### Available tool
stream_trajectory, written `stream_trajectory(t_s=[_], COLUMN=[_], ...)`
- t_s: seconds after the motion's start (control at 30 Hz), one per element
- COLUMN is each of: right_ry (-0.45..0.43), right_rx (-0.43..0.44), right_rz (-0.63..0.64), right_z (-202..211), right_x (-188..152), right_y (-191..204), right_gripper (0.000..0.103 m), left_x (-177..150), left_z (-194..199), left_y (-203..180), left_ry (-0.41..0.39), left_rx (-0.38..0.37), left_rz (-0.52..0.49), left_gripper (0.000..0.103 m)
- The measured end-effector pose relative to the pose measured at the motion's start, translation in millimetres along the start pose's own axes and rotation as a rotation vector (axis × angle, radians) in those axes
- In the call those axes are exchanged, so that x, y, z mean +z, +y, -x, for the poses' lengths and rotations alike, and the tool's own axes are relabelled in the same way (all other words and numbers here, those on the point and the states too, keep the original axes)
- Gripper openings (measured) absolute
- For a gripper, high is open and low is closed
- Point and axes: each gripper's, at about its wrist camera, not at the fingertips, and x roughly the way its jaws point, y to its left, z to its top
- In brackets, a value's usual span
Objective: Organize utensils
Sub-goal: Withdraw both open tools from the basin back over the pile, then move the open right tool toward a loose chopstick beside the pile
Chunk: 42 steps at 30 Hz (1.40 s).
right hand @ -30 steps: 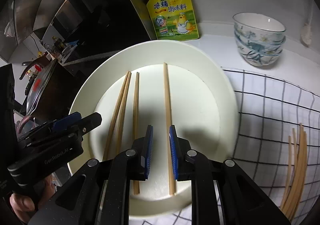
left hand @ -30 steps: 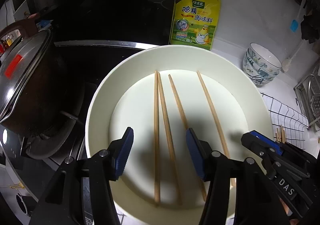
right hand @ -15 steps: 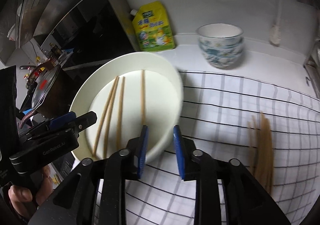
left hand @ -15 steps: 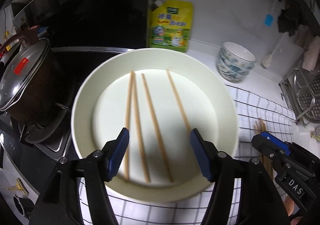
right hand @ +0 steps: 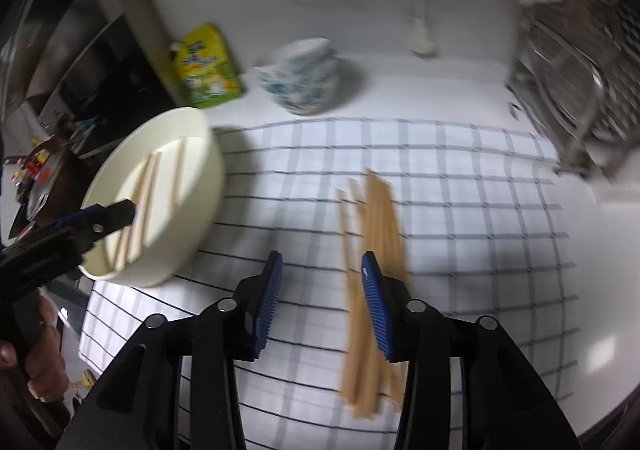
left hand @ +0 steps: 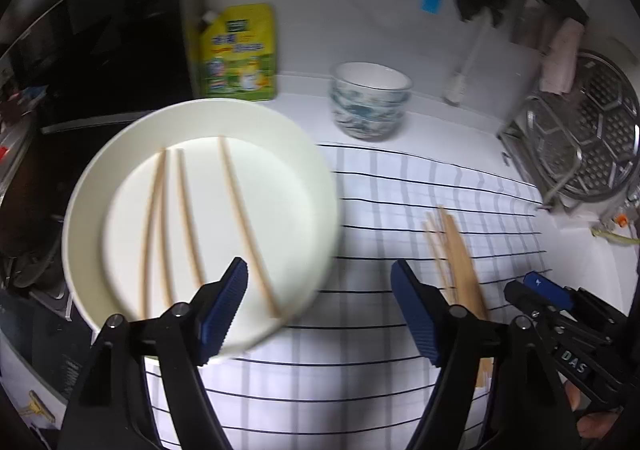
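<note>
The plate (left hand: 312, 185) looks like smooth, faintly glossy cream ceramic, and the four chopsticks (left hand: 240, 217) in it are pale, matt wood; the loose bundle of chopsticks (right hand: 376, 250) on the cloth (right hand: 460, 209) has the same dry, unvarnished look. The cloth is a soft white weave with thin dark grid lines; the stacked bowls (left hand: 368, 101) are glazed and shiny with a blue pattern; the yellow pouch (left hand: 240, 49) is glossy plastic film. Both grippers (left hand: 320, 310) (right hand: 322, 306) are matt black plastic with ribbed blue pads (left hand: 224, 306) and small bright metal pins; the rack (left hand: 580, 137) is polished wire metal
</note>
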Motion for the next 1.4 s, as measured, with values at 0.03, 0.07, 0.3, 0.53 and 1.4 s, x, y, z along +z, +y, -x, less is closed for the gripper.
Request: stream_trajectory(t_s=[0.03, 0.07, 0.3, 0.53, 1.4], right_ry=[0.005, 0.008, 0.054, 0.105, 0.09], right_rx=[-0.012, -0.021, -0.077, -0.091, -0.095], right_rz=[-0.01, -0.015, -0.034, 0.014, 0.052], right_z=[0.1, 0.2, -17.6, -45.0, -63.8], right_x=[-3.7, -6.8, -28.7, -38.4, -44.3], right_y=[-10.4, -16.9, -59.6, -69.3, -94.5], right_gripper=[0.041, 0.042, 0.044, 0.044, 0.044], left_x=[-1.8, -4.3, -23.4, -42.3, -62.4], left_z=[-2.6, -5.7, -35.5, -65.9, -110.1], left_y=[-8.5, -15.6, -54.9, -73.5, -99.3], left_ry=[0.0, 0.004, 0.074, 0.126, 0.173], left_rx=[-0.016, -0.026, -0.043, -0.011, 0.0], left_rz=[-0.006, -0.013, -0.054, -0.073, -0.012], left_gripper=[0.074, 0.074, 0.074, 0.074, 0.076])
